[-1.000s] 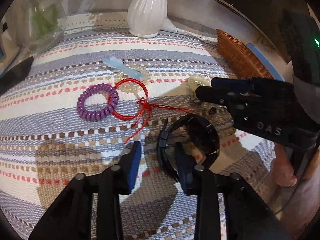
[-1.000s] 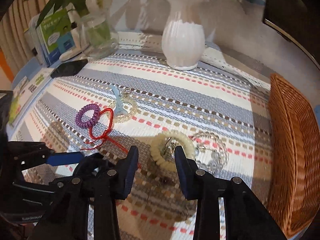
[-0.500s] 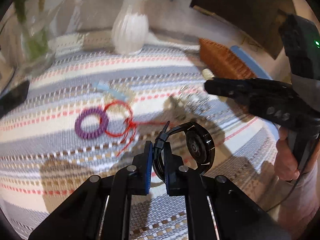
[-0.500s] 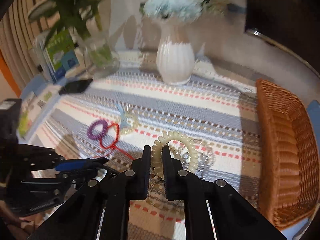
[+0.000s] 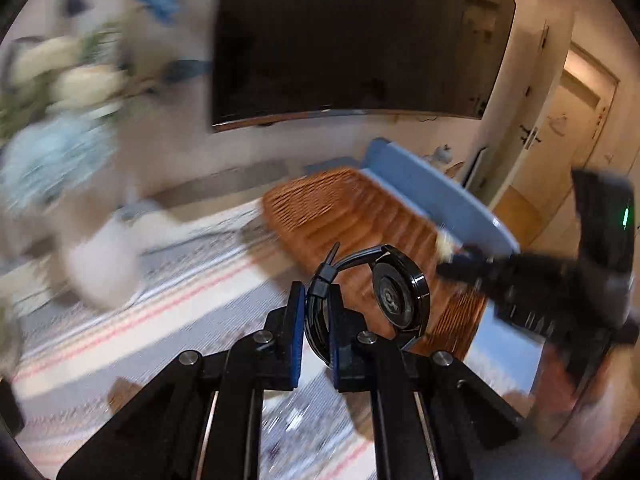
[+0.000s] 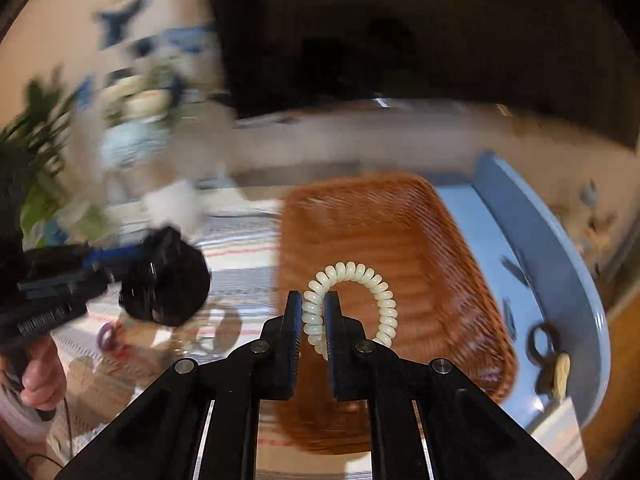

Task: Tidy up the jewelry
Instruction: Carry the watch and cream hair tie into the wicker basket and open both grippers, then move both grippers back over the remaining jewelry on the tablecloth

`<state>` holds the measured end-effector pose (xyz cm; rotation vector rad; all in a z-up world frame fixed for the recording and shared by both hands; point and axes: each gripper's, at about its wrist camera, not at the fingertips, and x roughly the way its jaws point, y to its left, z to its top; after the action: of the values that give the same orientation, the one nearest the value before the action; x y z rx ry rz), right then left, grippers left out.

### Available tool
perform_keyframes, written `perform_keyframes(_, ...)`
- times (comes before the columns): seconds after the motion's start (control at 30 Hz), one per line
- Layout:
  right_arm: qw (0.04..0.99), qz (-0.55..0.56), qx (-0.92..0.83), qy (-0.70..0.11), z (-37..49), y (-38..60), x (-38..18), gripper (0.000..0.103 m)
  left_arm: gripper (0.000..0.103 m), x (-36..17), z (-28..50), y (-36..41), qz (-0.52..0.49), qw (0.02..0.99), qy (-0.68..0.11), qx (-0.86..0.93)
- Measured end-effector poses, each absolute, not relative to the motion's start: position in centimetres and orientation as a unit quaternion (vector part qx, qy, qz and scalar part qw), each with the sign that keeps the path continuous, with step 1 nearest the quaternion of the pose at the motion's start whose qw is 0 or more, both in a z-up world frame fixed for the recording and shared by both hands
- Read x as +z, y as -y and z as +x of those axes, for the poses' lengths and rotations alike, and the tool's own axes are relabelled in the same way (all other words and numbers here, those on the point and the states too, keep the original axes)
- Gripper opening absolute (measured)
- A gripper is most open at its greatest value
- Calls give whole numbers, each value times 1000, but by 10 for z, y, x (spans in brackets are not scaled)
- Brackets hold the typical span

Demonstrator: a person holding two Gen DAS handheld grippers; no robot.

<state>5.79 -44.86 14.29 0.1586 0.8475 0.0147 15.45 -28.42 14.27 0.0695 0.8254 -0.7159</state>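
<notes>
Pinching watch (image 5: 394, 298) – left hand-held gripper (image 5: 316, 336); basket (image 5: 352, 216) beyond.

I can't read any text, label, brand or number in either wrist view; both are heavily motion-blurred. The one sign I can make out is a small lit green indicator (image 5: 625, 216) on the black body of the right gripper (image 5: 448, 266), showing no characters.

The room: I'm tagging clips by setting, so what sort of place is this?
Probably a home living room: a big dark TV on the wall, a vase of flowers on a striped cloth, and an interior door.
</notes>
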Motion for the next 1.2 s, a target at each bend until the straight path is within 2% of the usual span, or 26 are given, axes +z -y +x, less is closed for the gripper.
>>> perform_keyframes(0.33,871,139,-35,-469,85,506,94,11,10,95,210,390,61,831,-446,-327)
perform_keyframes(0.43,872,135,-37,-468,84,505,94,14,15,91,208,392,59,834,-433,-338)
perform_keyframes(0.5,873,134,-32,-468,81,505,99,21,17,96,204,386,51,833,-424,-352)
perform_keyframes(0.53,875,134,-32,-464,79,505,100,24,22,101,201,382,48,833,-420,-357)
perform_keyframes(0.57,877,134,-29,-460,75,504,104,24,31,107,197,375,46,835,-415,-359)
perform_keyframes(0.63,879,143,-16,-454,66,502,112,24,37,122,187,357,42,840,-407,-357)
perform_keyframes(0.77,890,135,8,-435,45,480,136,24,37,149,160,303,28,850,-391,-351)
perform_keyframes(0.97,904,98,68,-410,15,411,172,24,37,177,110,183,-6,884,-371,-284)
perform_keyframes(1.2,897,96,121,-413,9,344,174,25,37,178,63,49,-49,911,-353,-209)
